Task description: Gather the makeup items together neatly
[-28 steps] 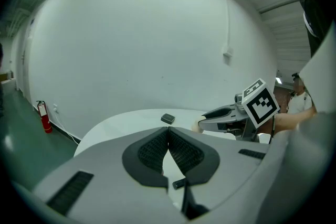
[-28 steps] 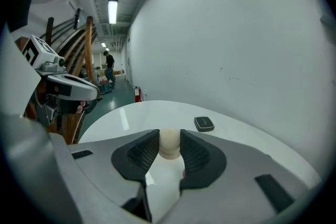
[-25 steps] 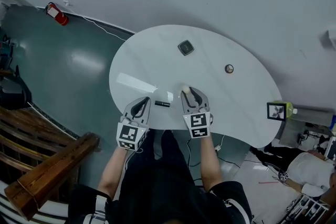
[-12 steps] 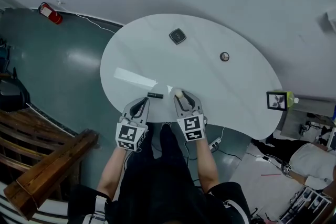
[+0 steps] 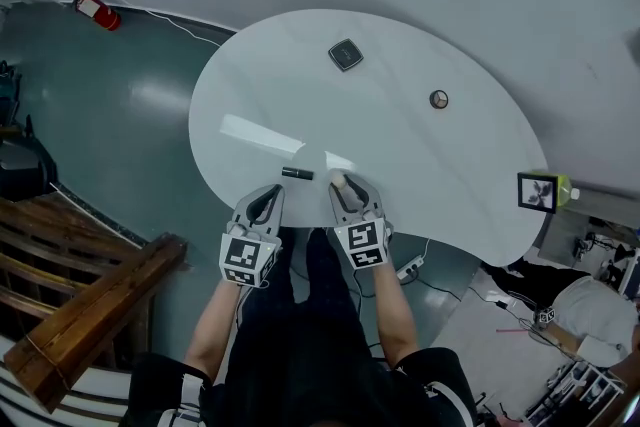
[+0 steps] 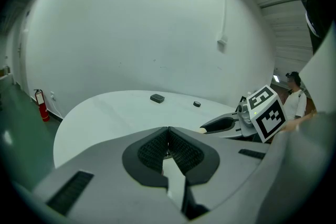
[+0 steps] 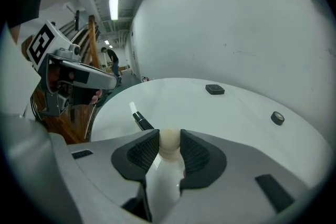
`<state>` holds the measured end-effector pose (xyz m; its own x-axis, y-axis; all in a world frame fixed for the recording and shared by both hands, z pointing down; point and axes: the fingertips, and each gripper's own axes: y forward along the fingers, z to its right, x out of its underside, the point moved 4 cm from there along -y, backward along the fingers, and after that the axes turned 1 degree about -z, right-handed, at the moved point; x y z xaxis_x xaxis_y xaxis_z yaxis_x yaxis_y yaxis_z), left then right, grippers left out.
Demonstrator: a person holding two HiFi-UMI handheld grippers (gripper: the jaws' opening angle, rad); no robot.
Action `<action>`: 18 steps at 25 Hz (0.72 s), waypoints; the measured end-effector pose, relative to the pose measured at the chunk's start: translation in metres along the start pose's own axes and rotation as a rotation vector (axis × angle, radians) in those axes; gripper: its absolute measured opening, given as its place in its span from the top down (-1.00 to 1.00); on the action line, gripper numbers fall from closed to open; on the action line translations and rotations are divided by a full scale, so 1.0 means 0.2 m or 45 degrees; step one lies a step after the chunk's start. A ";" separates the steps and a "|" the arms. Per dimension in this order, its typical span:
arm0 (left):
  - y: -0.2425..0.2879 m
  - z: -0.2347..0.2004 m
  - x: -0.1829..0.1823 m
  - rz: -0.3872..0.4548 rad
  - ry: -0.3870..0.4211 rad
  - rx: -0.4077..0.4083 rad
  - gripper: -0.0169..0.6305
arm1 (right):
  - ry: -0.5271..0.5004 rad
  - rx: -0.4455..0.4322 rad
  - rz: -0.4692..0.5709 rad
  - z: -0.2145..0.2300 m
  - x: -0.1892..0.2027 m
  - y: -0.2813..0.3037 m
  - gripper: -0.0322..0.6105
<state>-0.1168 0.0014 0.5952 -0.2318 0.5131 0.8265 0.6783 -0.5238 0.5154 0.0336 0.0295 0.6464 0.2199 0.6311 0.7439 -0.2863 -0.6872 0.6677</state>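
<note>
- Table (image 5: pixel 420 165) edge, 6 o'clock: left gripper (image 5: pixel 268 197) hangs nearest, pads pressed together, nothing between them.
- Right gripper (image 5: pixel 348 187) just beside it at 3 o'clock, jaws narrow and clamped on a cream sponge (image 7: pixel 169 145).
- Change: both grippers have sunk and drawn back toward the near edge. The sponge, earlier out beyond the black tube (image 5: pixel 297 173), is now about level with it.
- Tube lies flat on the table at the sponge's 9 o'clock, near but not touching.
- Reading: sponge looks about to be set down beside the tube, starting the cluster here.
- Far side: square compact (image 5: pixel 346 55) at 12 o'clock and round pot (image 5: pixel 438 99) at 2 o'clock, well apart, both still to fetch.
</note>
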 end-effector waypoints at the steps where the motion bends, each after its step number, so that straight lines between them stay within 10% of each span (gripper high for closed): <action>1: 0.00 0.00 0.01 -0.003 -0.002 -0.002 0.90 | -0.002 -0.005 -0.009 0.00 0.01 0.01 0.46; 18: 0.02 -0.01 0.02 -0.021 -0.008 0.004 0.90 | -0.016 -0.035 -0.041 -0.03 0.05 0.07 0.46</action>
<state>-0.1170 0.0006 0.6015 -0.2383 0.5260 0.8164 0.6764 -0.5134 0.5282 0.0261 0.0295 0.6630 0.2409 0.6479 0.7226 -0.3043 -0.6566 0.6902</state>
